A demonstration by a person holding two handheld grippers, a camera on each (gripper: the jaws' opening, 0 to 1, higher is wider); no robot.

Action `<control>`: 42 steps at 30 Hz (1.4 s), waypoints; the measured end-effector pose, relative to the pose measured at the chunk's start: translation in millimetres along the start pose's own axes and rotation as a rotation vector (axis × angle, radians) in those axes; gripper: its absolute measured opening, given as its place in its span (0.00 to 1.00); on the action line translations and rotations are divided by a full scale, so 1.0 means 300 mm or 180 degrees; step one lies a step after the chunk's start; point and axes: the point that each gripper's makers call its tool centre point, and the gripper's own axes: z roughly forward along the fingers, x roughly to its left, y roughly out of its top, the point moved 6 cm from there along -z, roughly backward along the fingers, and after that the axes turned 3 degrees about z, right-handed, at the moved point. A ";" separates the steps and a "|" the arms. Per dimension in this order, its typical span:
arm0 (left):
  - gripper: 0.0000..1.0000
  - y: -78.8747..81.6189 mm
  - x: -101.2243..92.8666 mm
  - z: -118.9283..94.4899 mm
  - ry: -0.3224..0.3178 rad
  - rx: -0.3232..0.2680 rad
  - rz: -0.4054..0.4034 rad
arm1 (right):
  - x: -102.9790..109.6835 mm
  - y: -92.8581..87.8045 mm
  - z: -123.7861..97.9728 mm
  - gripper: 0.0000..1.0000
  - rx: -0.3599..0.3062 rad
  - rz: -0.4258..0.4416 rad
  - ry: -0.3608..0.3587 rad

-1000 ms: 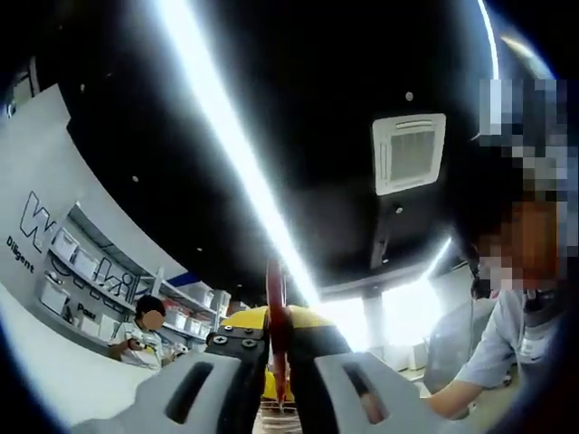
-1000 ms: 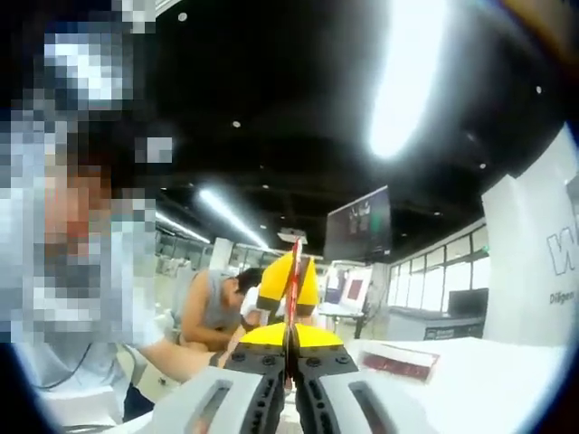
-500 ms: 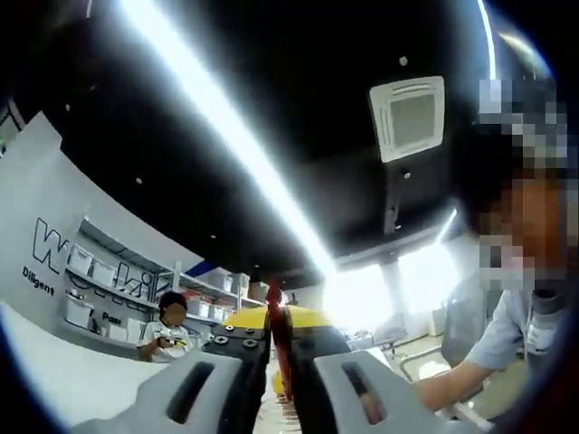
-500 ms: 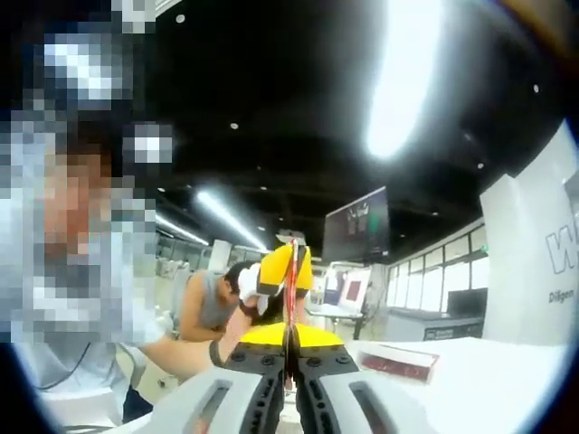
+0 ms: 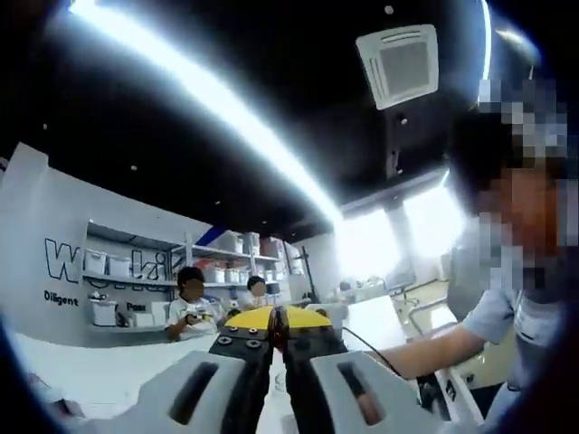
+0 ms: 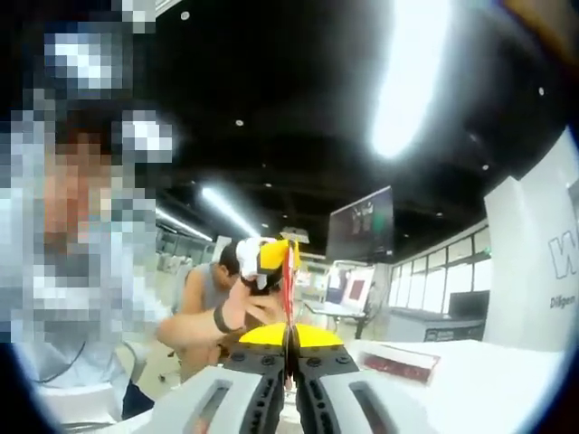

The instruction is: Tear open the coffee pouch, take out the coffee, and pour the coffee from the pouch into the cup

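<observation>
The thin red foil coffee pouch (image 6: 289, 285) stood edge-on, clamped between the closed jaws of the right gripper (image 6: 289, 360) and the left gripper (image 5: 278, 336), whose jaws pinched its red edge (image 5: 278, 318). Beside the pouch, a flat dark-red packet (image 6: 395, 363) lay on the white worktop (image 6: 488, 384).

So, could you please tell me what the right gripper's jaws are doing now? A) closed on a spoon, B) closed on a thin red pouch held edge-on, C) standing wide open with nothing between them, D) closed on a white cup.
B: in the right gripper view the right gripper has its jaws shut together, with the thin red pouch rising edge-on from between them.
</observation>
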 end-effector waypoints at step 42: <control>0.06 -0.083 -0.062 -0.105 -0.0080 0.1125 0.0220 | -0.031 0.000 -0.010 0.14 -0.0198 -0.0072 0.0056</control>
